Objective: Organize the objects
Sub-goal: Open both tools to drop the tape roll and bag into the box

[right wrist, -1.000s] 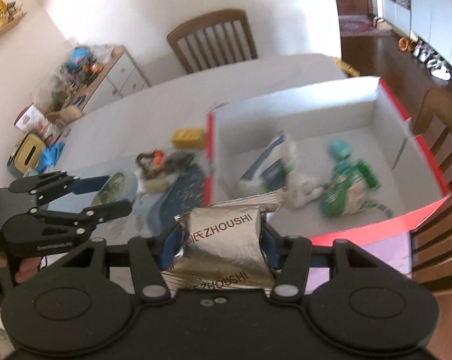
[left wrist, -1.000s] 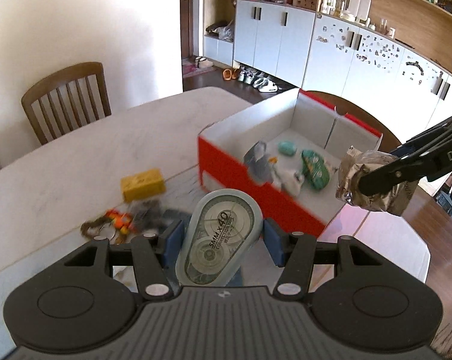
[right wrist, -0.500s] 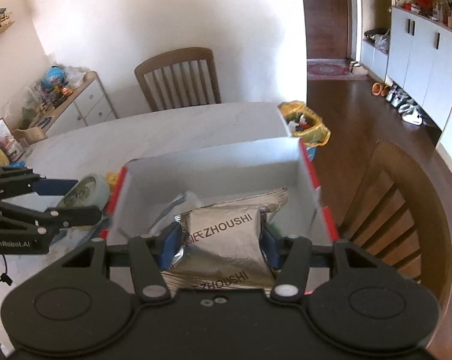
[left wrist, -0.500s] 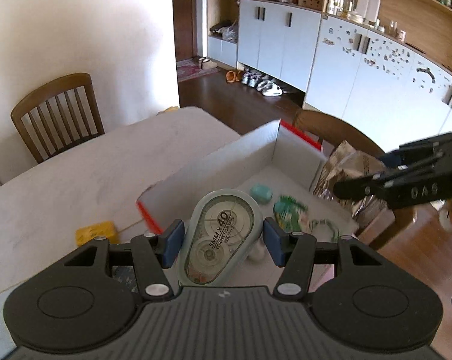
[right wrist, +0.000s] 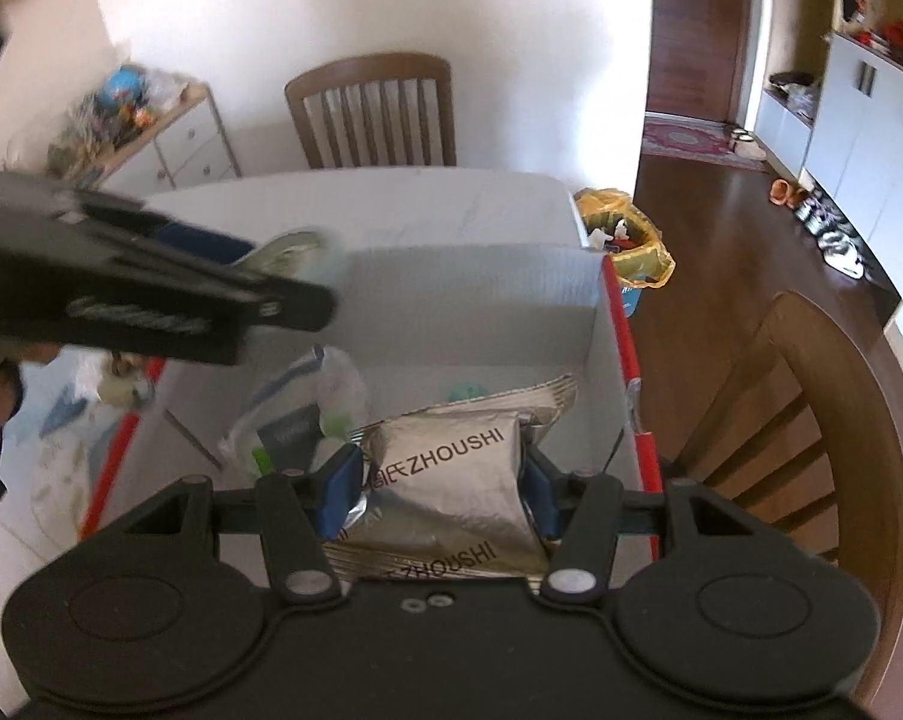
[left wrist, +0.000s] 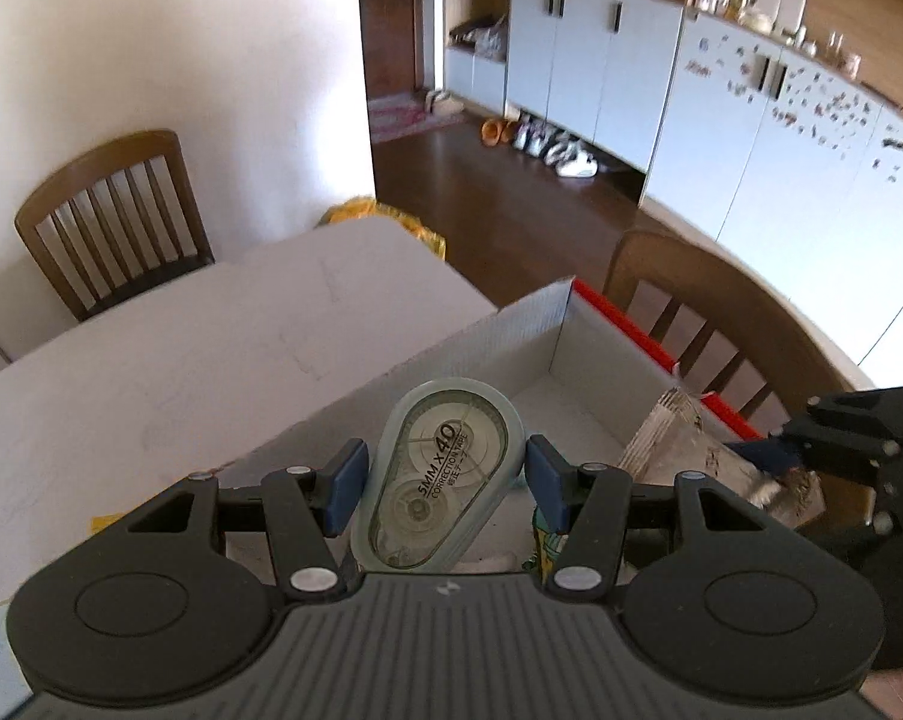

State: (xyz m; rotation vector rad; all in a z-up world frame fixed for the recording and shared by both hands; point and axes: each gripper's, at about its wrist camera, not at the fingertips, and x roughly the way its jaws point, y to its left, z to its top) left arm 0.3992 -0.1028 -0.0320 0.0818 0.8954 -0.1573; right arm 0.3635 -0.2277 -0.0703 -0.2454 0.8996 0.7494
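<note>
While both loads hang over the red-and-white box [right wrist: 622, 324], the left gripper [left wrist: 445, 477] pinches the hard, light correction tape [left wrist: 439, 474] by its flat sides and the right gripper [right wrist: 439, 480] squeezes the soft, crinkly, likely slippery foil pouch [right wrist: 451, 480] across its middle

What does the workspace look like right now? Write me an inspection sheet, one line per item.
Surface: white table, mostly bare at its far end.
Job's things: correction tape in the left gripper; silver ZHOUSHI pouch in the right gripper; both over the red-and-white box.
Clutter: plastic-wrapped packet and small teal item in the box.
Grippers: both sets of fingers closed on their items.
Cables: nothing seen.
Surroundings: wooden chairs, yellow-bagged bin, white cabinets.
</note>
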